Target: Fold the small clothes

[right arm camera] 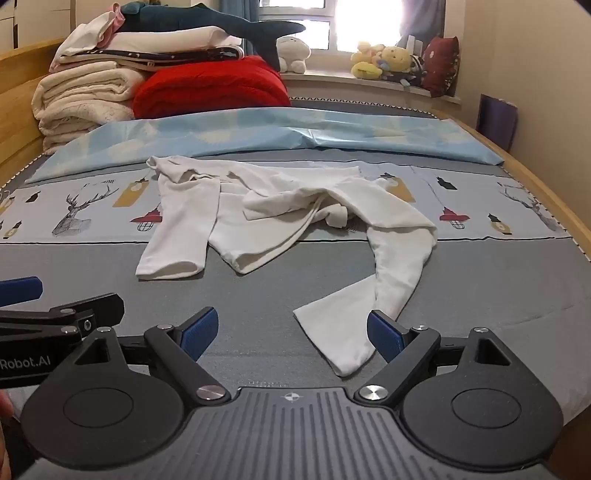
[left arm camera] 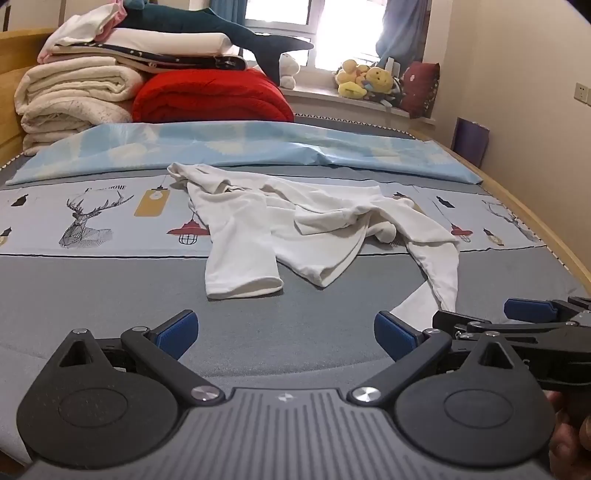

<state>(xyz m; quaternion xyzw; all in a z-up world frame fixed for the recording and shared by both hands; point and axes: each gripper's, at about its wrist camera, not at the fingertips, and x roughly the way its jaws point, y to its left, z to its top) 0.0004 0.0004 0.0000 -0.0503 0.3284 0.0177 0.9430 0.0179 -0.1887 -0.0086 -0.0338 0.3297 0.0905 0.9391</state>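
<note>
Shirt [left arm camera: 295, 229] lies crumpled ahead of both wide-spread, empty grippers, one sleeve [right arm camera: 343, 332] reaching between the right gripper [right arm camera: 291, 332] fingers.

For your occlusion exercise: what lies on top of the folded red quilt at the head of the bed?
On the red quilt rest the edge of a dark star-patterned blanket and a plush shark's tail. The quilt's surface beneath them is hidden.

This is a bedroom in a home. A bed [left arm camera: 110, 280] with a printed deer-pattern sheet fills the view, framed in pale wood. At 11 o'clock folded blankets [left arm camera: 74, 96] and a red quilt [left arm camera: 210, 96] are stacked, with a plush shark [left arm camera: 221, 29] on top. At 1 o'clock a bright window [left arm camera: 295, 22] with blue curtains has stuffed toys [left arm camera: 365, 81] on its sill.
</note>
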